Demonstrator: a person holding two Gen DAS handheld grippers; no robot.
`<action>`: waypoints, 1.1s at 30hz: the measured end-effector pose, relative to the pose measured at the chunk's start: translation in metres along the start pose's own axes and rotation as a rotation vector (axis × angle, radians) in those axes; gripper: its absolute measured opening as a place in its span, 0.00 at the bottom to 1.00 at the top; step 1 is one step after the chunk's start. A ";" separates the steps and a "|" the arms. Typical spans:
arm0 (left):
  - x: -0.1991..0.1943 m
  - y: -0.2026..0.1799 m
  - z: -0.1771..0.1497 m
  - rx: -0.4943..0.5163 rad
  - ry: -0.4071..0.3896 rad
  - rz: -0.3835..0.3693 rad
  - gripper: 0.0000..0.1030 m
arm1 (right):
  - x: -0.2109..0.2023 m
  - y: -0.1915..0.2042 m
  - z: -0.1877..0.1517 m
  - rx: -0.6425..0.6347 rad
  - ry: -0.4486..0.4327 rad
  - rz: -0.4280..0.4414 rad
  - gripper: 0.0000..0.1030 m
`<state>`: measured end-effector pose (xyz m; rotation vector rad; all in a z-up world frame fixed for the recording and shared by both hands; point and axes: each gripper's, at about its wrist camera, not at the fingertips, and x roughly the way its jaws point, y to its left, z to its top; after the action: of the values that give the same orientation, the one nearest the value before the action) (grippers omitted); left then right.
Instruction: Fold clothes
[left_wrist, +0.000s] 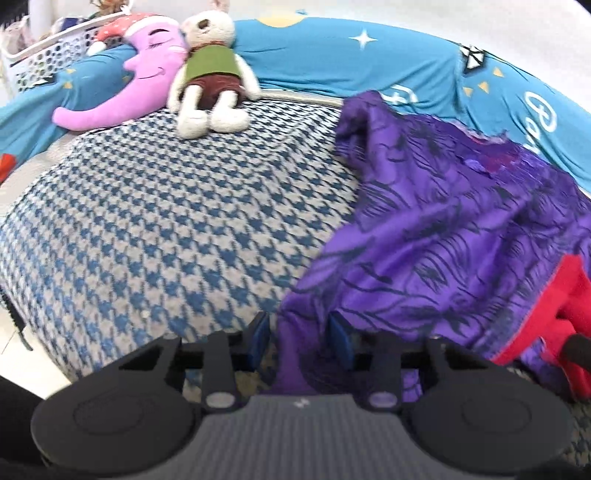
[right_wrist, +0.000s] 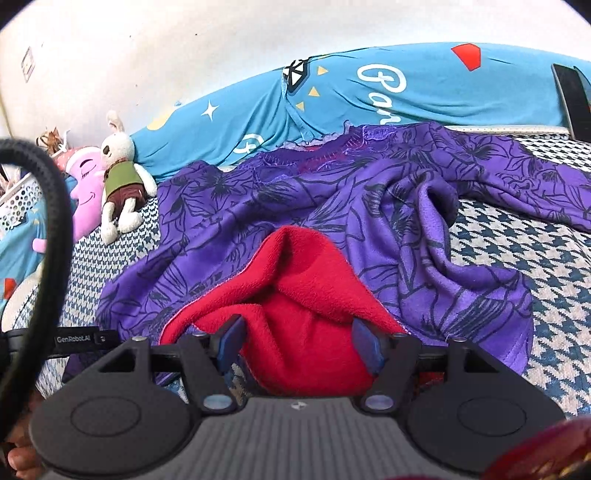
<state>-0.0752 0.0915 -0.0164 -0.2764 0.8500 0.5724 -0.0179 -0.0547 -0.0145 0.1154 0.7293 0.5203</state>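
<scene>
A purple garment (left_wrist: 454, 236) with a dark leaf print and a red fleece lining (right_wrist: 303, 295) lies crumpled on the bed. In the left wrist view my left gripper (left_wrist: 300, 341) is shut on a bunched purple edge of it, and the cloth drapes away to the right. In the right wrist view my right gripper (right_wrist: 298, 345) stands open, its blue fingers (right_wrist: 231, 343) wide apart on either side of a mound of the red lining. A purple sleeve (right_wrist: 436, 206) is folded over to the right of the lining.
The bed has a blue-and-white houndstooth cover (left_wrist: 166, 229) and a teal patterned quilt (left_wrist: 332, 55) along the wall. A plush rabbit (left_wrist: 210, 74) and a pink moon pillow (left_wrist: 144, 74) lie at the back left, beside a white perforated basket (left_wrist: 44, 55). A black cable (right_wrist: 55, 221) loops at the left.
</scene>
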 end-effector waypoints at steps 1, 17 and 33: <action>0.001 0.004 0.002 -0.016 0.004 0.006 0.35 | 0.000 -0.001 0.000 0.002 -0.002 -0.002 0.63; -0.022 0.057 0.029 -0.221 -0.026 0.096 0.35 | -0.003 -0.004 0.001 0.010 -0.020 -0.015 0.63; -0.035 0.010 0.028 -0.120 -0.002 -0.065 0.60 | -0.005 -0.003 0.001 0.007 -0.022 -0.019 0.63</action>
<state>-0.0817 0.0995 0.0284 -0.4112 0.8028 0.5633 -0.0191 -0.0603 -0.0113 0.1207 0.7100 0.4978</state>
